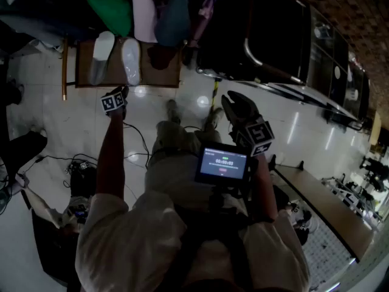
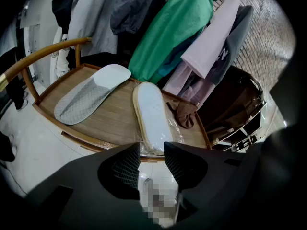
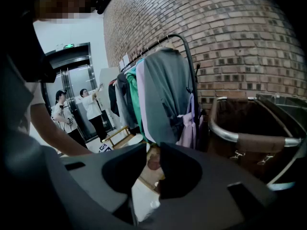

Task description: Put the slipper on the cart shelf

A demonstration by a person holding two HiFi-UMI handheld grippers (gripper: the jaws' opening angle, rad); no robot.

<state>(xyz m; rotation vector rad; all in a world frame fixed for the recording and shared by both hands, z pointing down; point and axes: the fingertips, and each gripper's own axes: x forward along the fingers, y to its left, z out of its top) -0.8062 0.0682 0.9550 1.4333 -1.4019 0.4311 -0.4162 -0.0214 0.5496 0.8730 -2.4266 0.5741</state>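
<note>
Two slippers lie side by side on the wooden cart shelf (image 2: 115, 126): a grey quilted slipper (image 2: 90, 98) on the left and a pale slipper (image 2: 151, 115) in clear plastic wrap on the right. In the head view the same grey slipper (image 1: 101, 56) and the pale slipper (image 1: 130, 60) rest on the shelf (image 1: 159, 73). My left gripper (image 2: 152, 161) hovers just short of the shelf's front edge, right before the pale slipper's near end, open with nothing between its jaws. In the head view the left gripper (image 1: 121, 92) is just below the shelf. My right gripper (image 3: 153, 169) is held up to the right, with a narrow empty gap.
Clothes (image 2: 178, 37) hang from a rack over the shelf's back. A curved wooden rail (image 2: 44, 59) bounds the cart's left end. A dark wheeled bin (image 3: 249, 128) stands to the right. Cables (image 1: 79, 163) lie on the glossy floor. Two people (image 3: 91, 108) stand by a lift far behind.
</note>
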